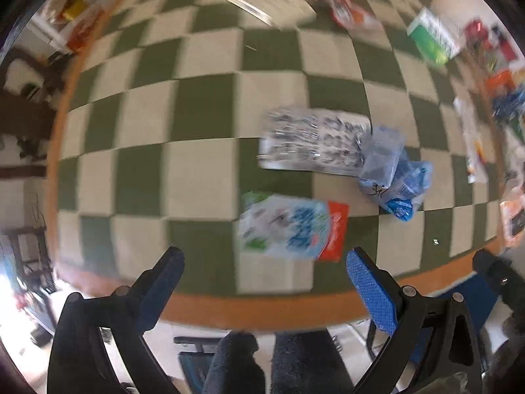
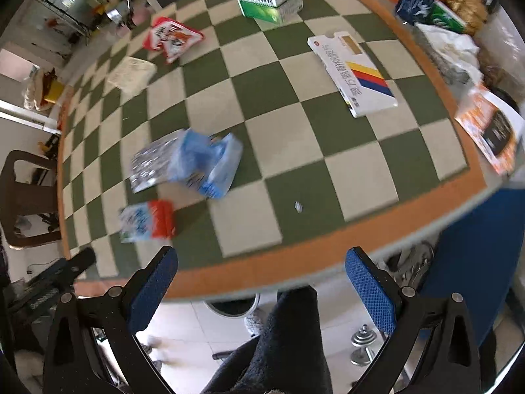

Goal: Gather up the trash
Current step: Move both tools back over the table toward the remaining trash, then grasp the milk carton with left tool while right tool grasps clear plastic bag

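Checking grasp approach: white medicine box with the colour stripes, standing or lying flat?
Lying flat. The white medicine box shows its broad printed face upward on the checkered table.

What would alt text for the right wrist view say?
The open right gripper hovers at the edge of a green-and-white checkered table strewn with trash: a crumpled blue plastic bag, a red-and-blue wrapper, a flattened white medicine box.

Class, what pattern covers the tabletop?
A green and cream checkerboard with an orange border, clearest in the right wrist view.
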Tool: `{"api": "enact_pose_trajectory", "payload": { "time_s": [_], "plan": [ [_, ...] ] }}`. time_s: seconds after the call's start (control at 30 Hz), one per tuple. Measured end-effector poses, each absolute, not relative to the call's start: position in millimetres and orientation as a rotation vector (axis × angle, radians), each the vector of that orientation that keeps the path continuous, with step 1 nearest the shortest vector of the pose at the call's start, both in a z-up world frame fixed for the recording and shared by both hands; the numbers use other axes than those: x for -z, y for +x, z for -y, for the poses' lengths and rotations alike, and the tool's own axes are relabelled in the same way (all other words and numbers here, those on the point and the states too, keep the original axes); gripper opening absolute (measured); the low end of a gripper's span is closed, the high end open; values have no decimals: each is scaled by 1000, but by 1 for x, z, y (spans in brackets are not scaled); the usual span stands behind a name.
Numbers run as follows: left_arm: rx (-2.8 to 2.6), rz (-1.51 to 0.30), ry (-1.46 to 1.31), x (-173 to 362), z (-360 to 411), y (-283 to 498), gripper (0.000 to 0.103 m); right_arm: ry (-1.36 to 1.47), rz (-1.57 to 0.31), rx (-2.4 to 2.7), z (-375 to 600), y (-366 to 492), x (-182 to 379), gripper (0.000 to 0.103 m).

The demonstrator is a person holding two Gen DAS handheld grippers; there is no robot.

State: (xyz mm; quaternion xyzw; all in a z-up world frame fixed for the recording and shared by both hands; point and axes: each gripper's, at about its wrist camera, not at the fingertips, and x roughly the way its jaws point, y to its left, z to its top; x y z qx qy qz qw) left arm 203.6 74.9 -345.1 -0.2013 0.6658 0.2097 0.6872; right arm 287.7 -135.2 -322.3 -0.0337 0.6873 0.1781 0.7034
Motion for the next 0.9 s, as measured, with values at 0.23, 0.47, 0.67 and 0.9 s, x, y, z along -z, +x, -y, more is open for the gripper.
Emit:
{"api": "enact_pose_trajectory", "payload": {
  "time_s": [0.23, 0.47, 0.67, 0.9],
  "plan": [
    [-460, -1575, -375, 392, -69, 238, 90, -45, -1595, -411, 115, 330, 364, 103],
    [-571, -1553, -414, 389, -112, 218, 90, -22, -1617, -463, 78, 343, 388, 100],
    [-652, -1535, -438, 384, -140, 198, 90, -75, -1609, -478, 44, 334, 407, 34],
    [-646, -1452, -461, 362, -140, 177, 90, -38, -1523, -485, 49, 318, 393, 14]
  ]
}}
